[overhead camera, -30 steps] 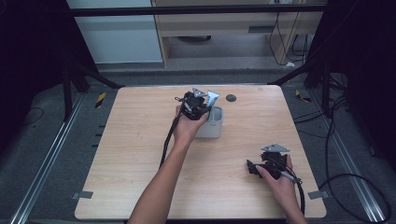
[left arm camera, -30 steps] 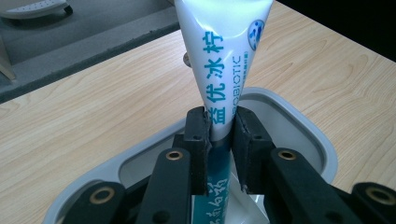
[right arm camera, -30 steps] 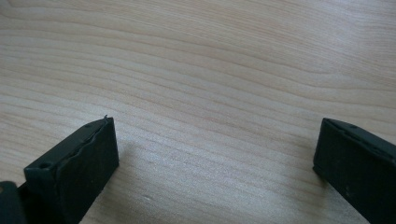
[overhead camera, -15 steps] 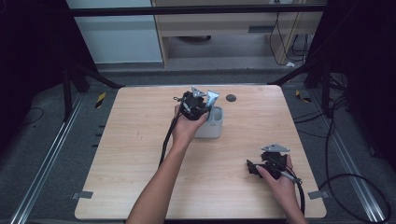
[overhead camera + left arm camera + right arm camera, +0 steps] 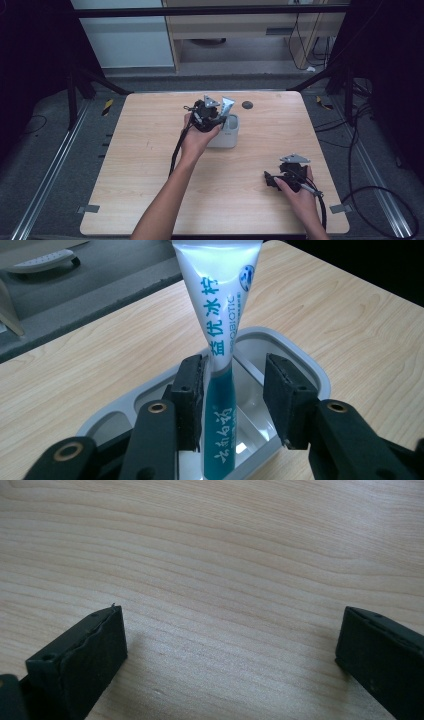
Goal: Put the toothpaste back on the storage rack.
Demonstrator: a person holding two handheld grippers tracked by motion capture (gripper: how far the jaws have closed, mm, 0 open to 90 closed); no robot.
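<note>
The toothpaste tube [image 5: 220,330] stands upright in the grey holder [image 5: 305,371] on the pale wooden table [image 5: 150,150], crimped end up, between the left gripper [image 5: 235,390]'s just-parting jaws, one pad touching it, while the right gripper [image 5: 230,645] gapes wide over bare wood.

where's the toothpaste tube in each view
high view: the toothpaste tube stands in the grey holder at the table's far middle, beside the left gripper.
left gripper view: centre of the picture, upright between that gripper's jaws, which have just been opening; one jaw looks to touch it, the other stands apart.
right gripper view: bare wooden table between wide-open jaws.
Shared landmark: the holder.
</note>
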